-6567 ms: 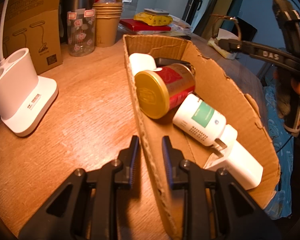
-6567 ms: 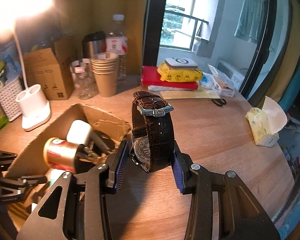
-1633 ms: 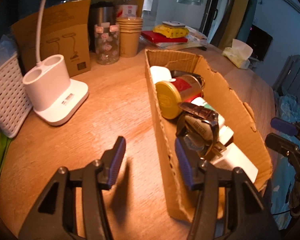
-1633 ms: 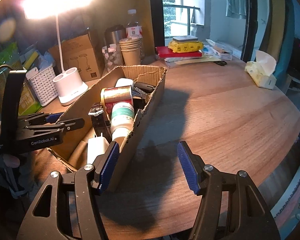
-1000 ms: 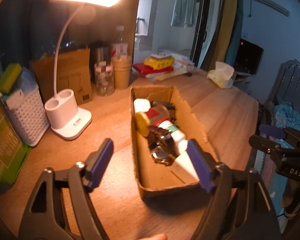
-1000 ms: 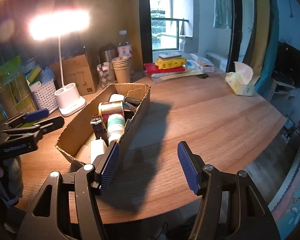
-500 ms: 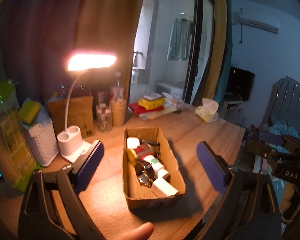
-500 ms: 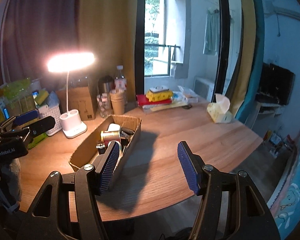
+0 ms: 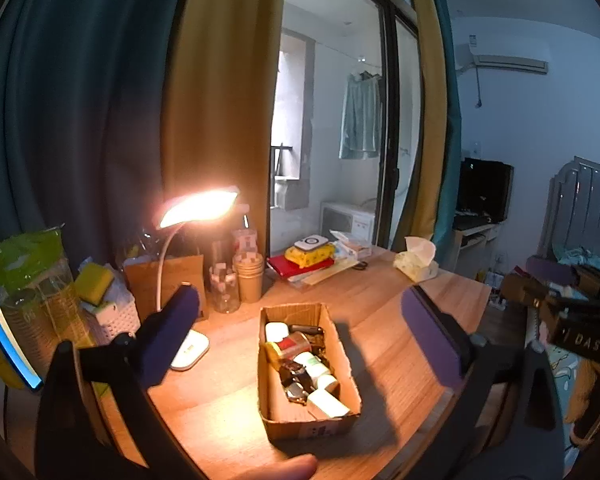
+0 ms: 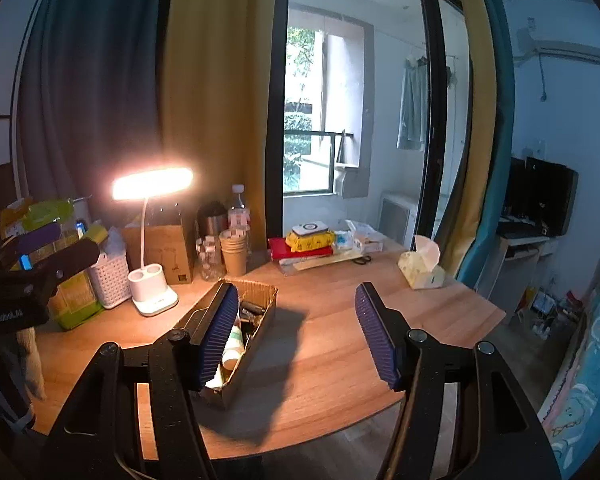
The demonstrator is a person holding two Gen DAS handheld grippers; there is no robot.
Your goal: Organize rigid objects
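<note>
A cardboard box [image 9: 350, 364] sits on the round wooden table [image 9: 384, 296]. It holds a gold-lidded can [image 9: 290, 346], a white bottle [image 9: 314, 362], a brown-strap watch [image 9: 296, 378] and a white charger [image 9: 328, 404]. The box also shows in the right wrist view [image 10: 260, 334]. My left gripper [image 9: 300, 340] is wide open and empty, held high and far back from the box. My right gripper [image 10: 298, 340] is wide open and empty, also well back from the table.
A lit desk lamp [image 9: 188, 344] stands left of the box. Paper cups [image 9: 249, 282], a jar, a white basket [image 9: 112, 314] and a brown carton line the back. A tissue pack [image 9: 416, 260] and red book stack [image 9: 300, 264] lie at the far side.
Both grippers pulled further up and back from the table, so the box looks smaller. Both stay wide open. The watch, carried by the right gripper earlier, lies in the box.
</note>
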